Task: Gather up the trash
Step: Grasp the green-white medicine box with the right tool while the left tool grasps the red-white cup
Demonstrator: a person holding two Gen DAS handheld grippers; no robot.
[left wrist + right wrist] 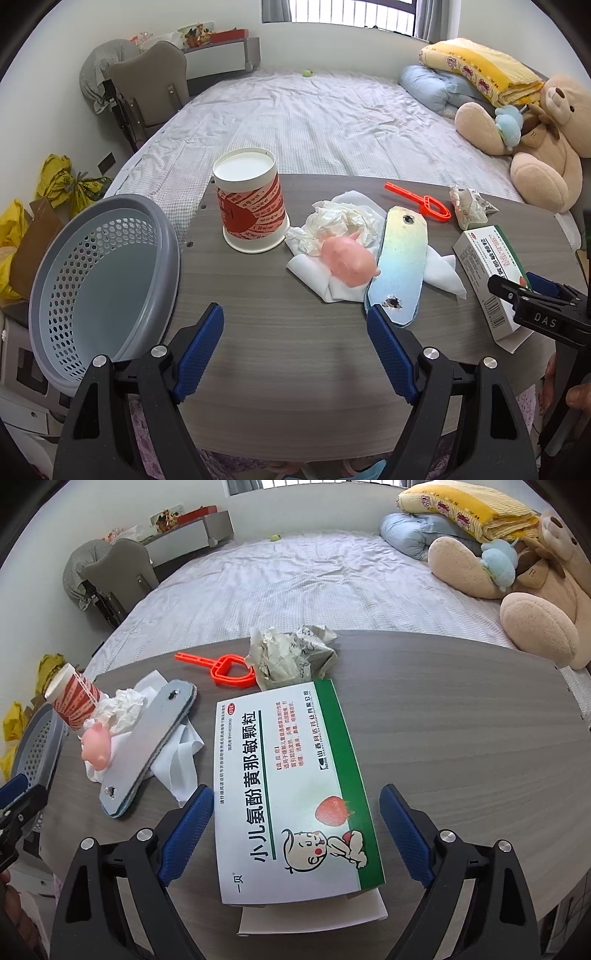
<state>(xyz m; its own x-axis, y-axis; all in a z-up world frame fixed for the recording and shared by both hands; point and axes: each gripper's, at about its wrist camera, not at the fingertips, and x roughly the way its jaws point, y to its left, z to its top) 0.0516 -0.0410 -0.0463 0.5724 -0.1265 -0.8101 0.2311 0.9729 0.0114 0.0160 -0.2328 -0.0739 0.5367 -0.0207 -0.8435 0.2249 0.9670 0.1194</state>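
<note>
On the grey wood table (295, 350) lie an upside-down red-and-white paper cup (251, 201), crumpled white tissue (343, 221), a pink toy pig (347, 260), a shiny flat strip (400, 266), an orange plastic tool (421, 203), a crumpled paper wad (291, 657) and a white-green medicine box (295, 794). A grey perforated basket (99, 280) sits at the table's left edge. My left gripper (295, 332) is open and empty above bare table. My right gripper (297, 819) is open with its jaws on either side of the medicine box, not touching it.
A bed (303, 122) with a white sheet lies behind the table. A teddy bear (543, 147) and folded bedding (476, 70) are at the right. A grey chair (151, 85) and yellow bags (55, 181) stand at the left.
</note>
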